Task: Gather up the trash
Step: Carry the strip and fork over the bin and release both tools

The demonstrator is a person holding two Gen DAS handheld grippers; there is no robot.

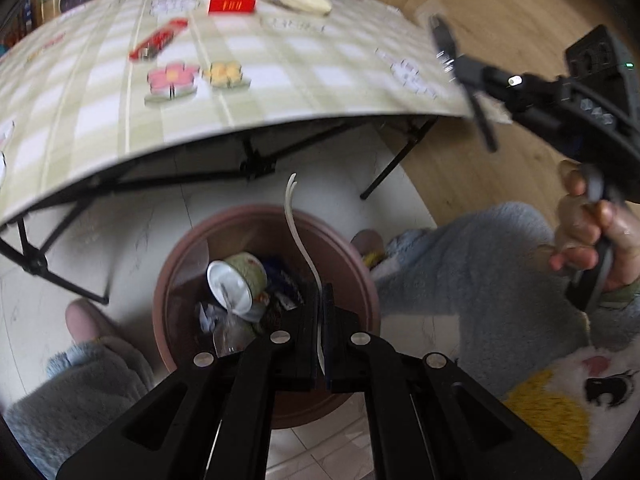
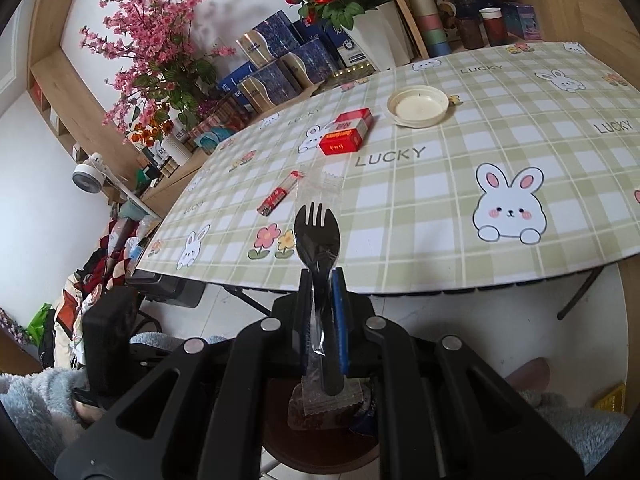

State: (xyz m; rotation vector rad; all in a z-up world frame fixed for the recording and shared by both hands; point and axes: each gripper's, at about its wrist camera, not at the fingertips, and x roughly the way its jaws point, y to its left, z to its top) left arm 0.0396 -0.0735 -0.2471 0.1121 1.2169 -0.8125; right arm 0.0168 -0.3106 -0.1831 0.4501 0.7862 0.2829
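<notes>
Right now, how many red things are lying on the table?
2: a red box near the round lid, and a red packet nearer the table's front edge. None seem hidden.

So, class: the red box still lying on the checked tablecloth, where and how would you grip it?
The red box lies flat with its long side running toward the round lid. Come from above and close the jaws across its shorter width, near the middle. Both long sides look free; the lid sits apart, so it probably won't be in the way.
</notes>
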